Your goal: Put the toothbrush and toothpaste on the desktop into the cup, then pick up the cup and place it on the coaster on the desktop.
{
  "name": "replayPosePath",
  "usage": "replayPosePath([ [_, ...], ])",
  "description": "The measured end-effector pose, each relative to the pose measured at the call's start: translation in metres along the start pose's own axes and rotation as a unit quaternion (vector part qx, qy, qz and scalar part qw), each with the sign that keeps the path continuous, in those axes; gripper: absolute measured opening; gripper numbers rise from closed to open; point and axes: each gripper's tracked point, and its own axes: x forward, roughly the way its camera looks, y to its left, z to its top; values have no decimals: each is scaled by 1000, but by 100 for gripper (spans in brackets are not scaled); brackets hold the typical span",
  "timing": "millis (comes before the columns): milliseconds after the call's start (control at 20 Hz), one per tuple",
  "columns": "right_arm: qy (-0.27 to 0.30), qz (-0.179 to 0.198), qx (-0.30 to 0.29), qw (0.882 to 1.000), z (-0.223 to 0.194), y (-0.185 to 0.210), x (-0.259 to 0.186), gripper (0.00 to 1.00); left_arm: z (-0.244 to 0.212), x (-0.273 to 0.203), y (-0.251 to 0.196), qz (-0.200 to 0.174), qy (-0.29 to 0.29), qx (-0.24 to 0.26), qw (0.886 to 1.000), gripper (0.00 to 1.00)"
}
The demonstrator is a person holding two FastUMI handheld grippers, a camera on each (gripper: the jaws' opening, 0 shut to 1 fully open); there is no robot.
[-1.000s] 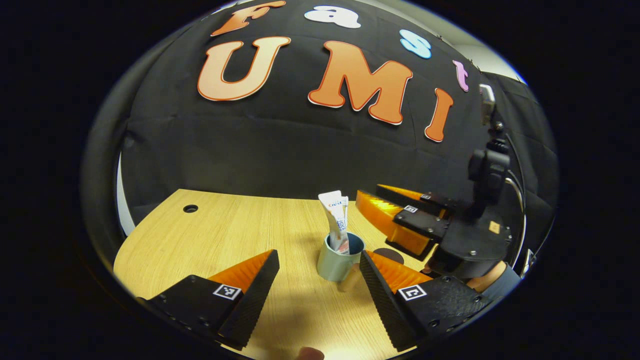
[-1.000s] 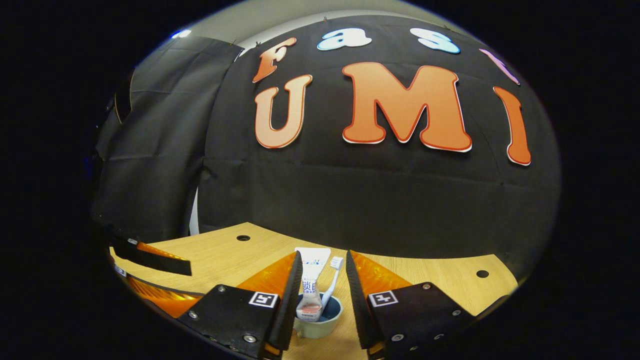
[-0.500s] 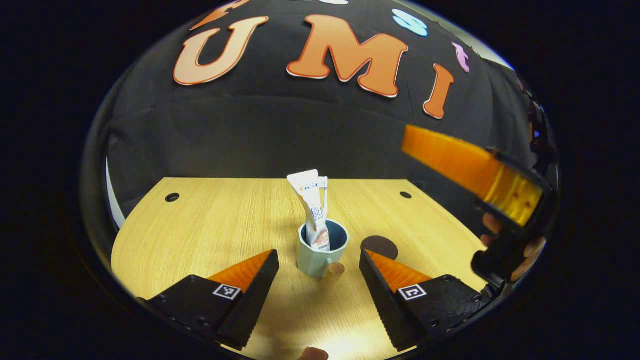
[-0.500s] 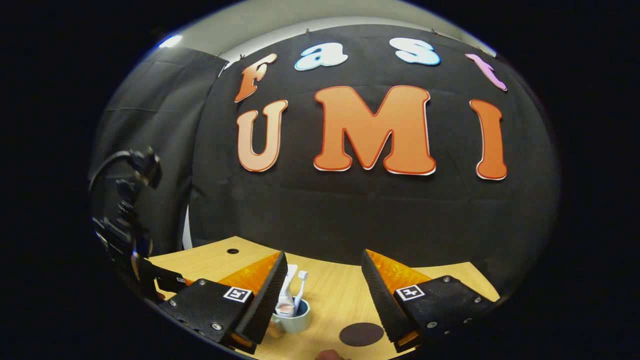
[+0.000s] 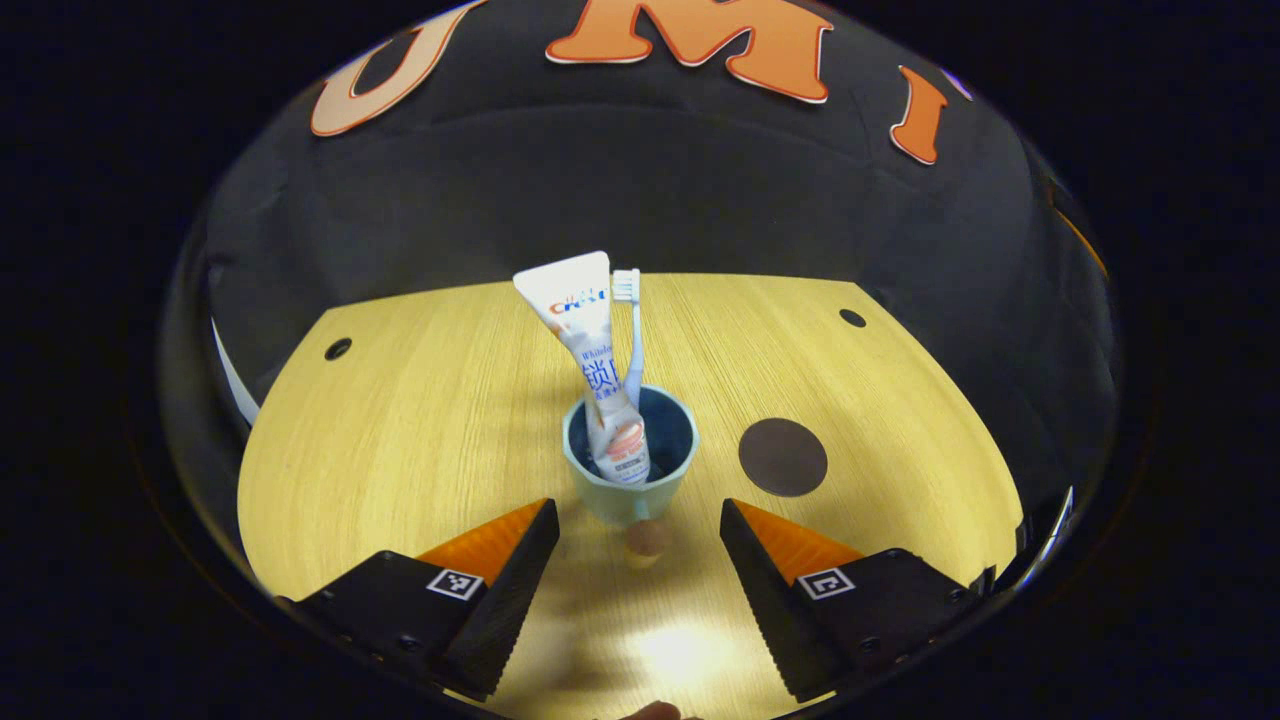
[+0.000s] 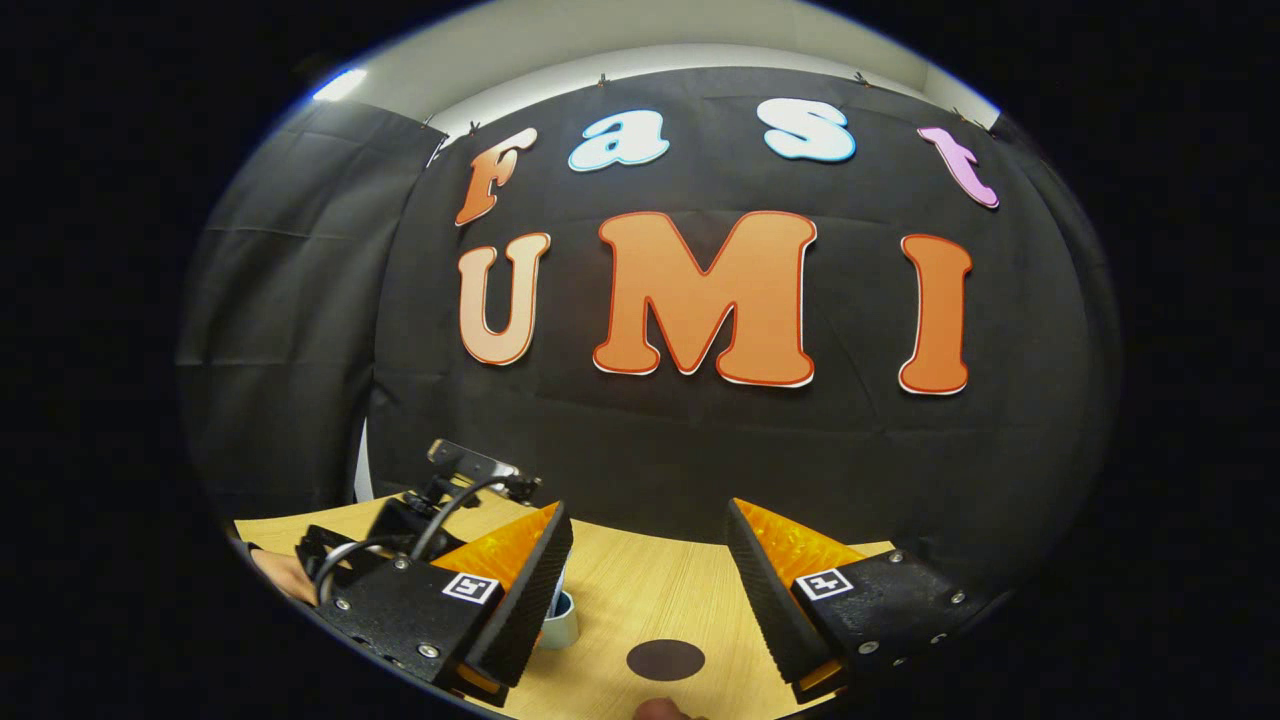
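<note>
Where the right tongs [image 6: 640,580] gape, one finger seemingly half-hides the cup [image 6: 562,620].

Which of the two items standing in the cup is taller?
The toothpaste: its flat white end rises slightly above the bristle head of the toothbrush standing right beside it in the cup.

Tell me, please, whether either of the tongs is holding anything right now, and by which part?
Nothing is held: the left tongs and right tongs are open, the cup standing free.
</note>
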Motion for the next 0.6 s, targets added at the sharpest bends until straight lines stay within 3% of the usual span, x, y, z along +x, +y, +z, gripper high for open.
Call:
replayPosePath([
  [150,6,7,-3,1000,1,-3,-17,92,-4,12,-2,11,30,-14,999,98],
  [250,9,12,-9,1000,-1,-4,-27,92,-6,18,-4,15,50,-20,998,92],
  [400,8,13,-17,1000,1,-10,-39,92,-10,23,-3,27,75,-26,996,75],
  [450,6,14,-15,1000,1,-12,-41,97,-10,25,-3,26,78,-29,996,71],
  [500,3,17,-11,1000,3,-13,-44,93,-14,27,-2,29,86,-34,995,64],
  [600,-2,16,-3,1000,2,-18,-47,93,-13,27,-2,30,93,-47,994,56],
])
